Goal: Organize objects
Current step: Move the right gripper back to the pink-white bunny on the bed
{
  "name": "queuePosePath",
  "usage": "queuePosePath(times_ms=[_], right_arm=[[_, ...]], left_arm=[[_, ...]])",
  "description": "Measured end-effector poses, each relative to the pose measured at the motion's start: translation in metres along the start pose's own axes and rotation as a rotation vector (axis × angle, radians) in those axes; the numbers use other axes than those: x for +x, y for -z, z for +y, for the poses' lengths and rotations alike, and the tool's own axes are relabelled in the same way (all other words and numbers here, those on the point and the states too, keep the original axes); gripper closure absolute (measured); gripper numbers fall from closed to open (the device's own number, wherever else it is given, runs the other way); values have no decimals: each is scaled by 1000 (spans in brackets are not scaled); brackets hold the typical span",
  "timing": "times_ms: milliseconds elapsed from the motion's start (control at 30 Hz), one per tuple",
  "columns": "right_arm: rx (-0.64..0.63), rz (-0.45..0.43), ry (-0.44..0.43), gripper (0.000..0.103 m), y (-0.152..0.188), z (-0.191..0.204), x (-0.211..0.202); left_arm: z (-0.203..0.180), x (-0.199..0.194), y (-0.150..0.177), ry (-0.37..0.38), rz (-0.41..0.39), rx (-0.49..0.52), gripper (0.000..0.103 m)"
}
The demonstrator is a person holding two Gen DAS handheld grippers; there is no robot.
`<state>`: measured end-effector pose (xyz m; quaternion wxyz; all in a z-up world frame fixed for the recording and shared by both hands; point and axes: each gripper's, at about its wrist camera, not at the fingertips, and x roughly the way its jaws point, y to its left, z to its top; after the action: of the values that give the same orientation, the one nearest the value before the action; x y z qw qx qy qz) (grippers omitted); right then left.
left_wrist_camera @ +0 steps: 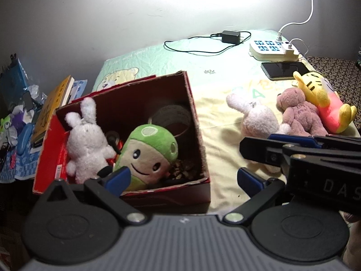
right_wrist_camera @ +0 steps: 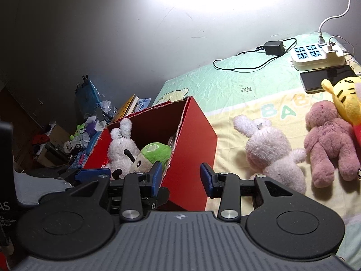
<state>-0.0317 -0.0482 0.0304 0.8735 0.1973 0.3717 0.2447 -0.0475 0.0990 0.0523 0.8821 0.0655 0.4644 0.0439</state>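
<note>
Left tongs (left_wrist_camera: pixel 182 178) and right tongs (right_wrist_camera: pixel 181 178) both gape, empty

A home bedroom — baby-print bedsheet (right_wrist_camera: pixel 237 94); plush toys (right_wrist_camera: pixel 270 149); charging phone (right_wrist_camera: pixel 315 79).

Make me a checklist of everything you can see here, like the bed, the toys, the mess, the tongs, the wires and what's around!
Surface: a baby-print blanket covers the bed.
Job's things: a white bunny and a green plush sit in the red box; a pink bunny, a brown bear and a yellow tiger lie on the blanket.
Clutter: books and a messy pile beside the box.
Tongs: left tongs open, empty; right tongs open, empty.
Cables: black charger, white power strip, a phone.
Surroundings: a bare wall, brightly lit.
</note>
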Motion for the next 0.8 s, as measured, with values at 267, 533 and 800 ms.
queuePosePath(times_ms=[267, 533, 800], right_arm=[[33, -27, 69, 62, 4, -24, -21], [50, -43, 139, 62, 6, -43, -34], [81, -33, 180, 62, 8, -60, -36]], left_arm=[[-35, 0, -4, 42, -3, 48, 1], [-65, 4, -6, 97, 5, 86, 1], [-84, 18, -8, 136, 33, 96, 1]])
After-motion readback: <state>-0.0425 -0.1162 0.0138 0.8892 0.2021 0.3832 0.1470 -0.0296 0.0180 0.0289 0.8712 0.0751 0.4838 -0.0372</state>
